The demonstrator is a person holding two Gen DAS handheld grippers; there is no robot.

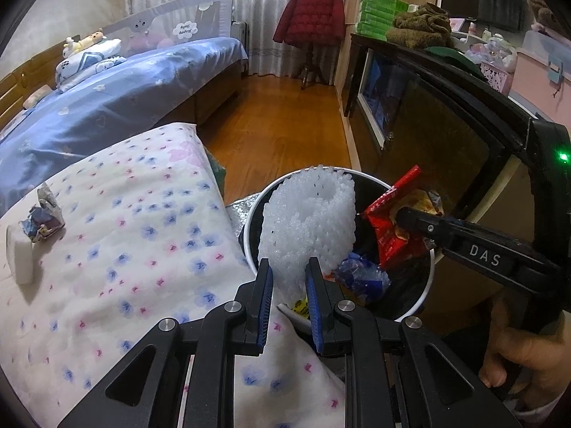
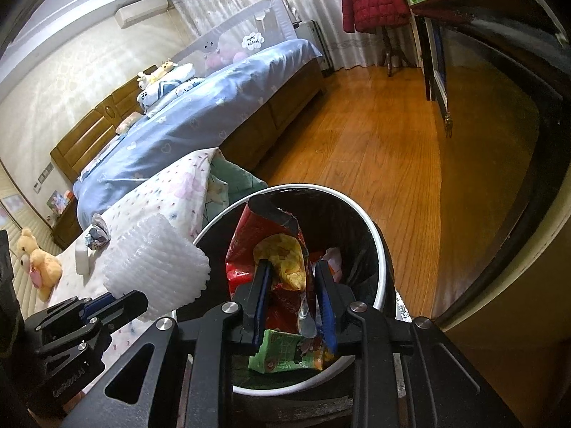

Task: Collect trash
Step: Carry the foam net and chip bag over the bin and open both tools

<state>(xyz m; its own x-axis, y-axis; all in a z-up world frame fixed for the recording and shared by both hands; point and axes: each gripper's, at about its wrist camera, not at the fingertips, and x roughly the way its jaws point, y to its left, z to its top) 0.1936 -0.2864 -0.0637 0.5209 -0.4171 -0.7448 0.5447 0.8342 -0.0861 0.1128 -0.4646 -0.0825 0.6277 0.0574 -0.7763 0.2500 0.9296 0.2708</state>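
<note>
A white foam net sleeve [image 1: 310, 221] stands up from my left gripper [image 1: 289, 262], which is shut on its lower end right at the near rim of the white trash bin [image 1: 426, 294]. My right gripper [image 1: 403, 219] reaches in from the right, shut on a red snack wrapper [image 1: 389, 246] above the bin. In the right wrist view that wrapper [image 2: 242, 246] hangs between the fingers of the right gripper [image 2: 292, 267] over the black-lined bin [image 2: 382, 249]. The left gripper [image 2: 144, 303] with the foam sleeve [image 2: 157, 260] shows at lower left. On the flowered quilt [image 1: 142, 249] lie a crumpled wrapper [image 1: 43, 214] and a white block [image 1: 19, 253].
The bin holds a blue wrapper [image 1: 360, 278] and a green carton [image 2: 285, 353]. A bed with a blue cover [image 1: 125, 100] lies behind, wooden floor [image 1: 285, 125] beyond the bin, a dark cabinet [image 1: 446, 135] close on the right. A hand [image 1: 517, 349] grips the right tool.
</note>
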